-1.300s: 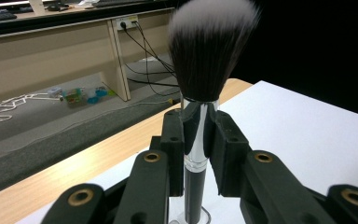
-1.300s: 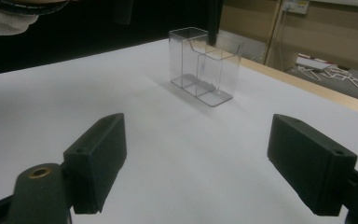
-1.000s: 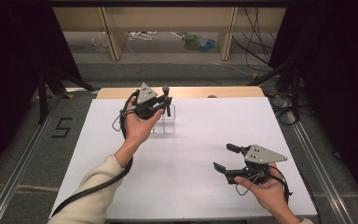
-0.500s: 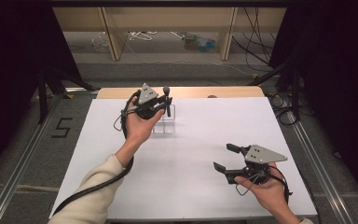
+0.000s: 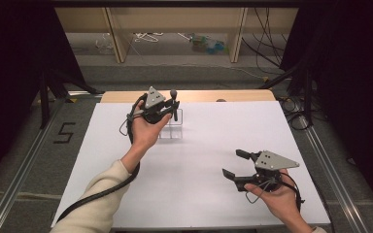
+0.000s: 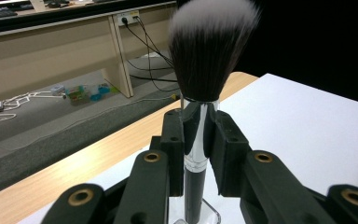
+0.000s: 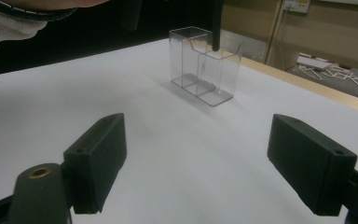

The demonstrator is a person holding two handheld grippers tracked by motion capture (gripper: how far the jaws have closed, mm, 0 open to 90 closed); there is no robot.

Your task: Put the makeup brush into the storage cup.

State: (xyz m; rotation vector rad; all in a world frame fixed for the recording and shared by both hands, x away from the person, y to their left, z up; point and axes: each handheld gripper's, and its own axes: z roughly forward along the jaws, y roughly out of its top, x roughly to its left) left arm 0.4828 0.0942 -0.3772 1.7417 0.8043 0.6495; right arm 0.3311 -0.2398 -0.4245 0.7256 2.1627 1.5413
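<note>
A makeup brush [image 6: 209, 51] with dark, white-tipped bristles and a silver and black handle stands upright, bristles up. My left gripper [image 6: 196, 135] is shut on its handle. In the high view this gripper [image 5: 171, 111] hovers with the brush [image 5: 174, 97] over a clear plastic holder [image 5: 172, 130] at the back of the white table. In the right gripper view the handle's lower end [image 7: 216, 28] hangs at the rim of the holder [image 7: 205, 65]; I cannot tell whether it is inside. My right gripper [image 5: 235, 162] rests open near the front right, its jaws [image 7: 203, 163] wide apart around nothing.
The white table top [image 5: 199, 194] has a wooden strip [image 5: 243, 95] along its far edge. Beyond it are a grey floor, cables and shelf legs. A cable trails from my left gripper along the sleeve [image 5: 97, 194].
</note>
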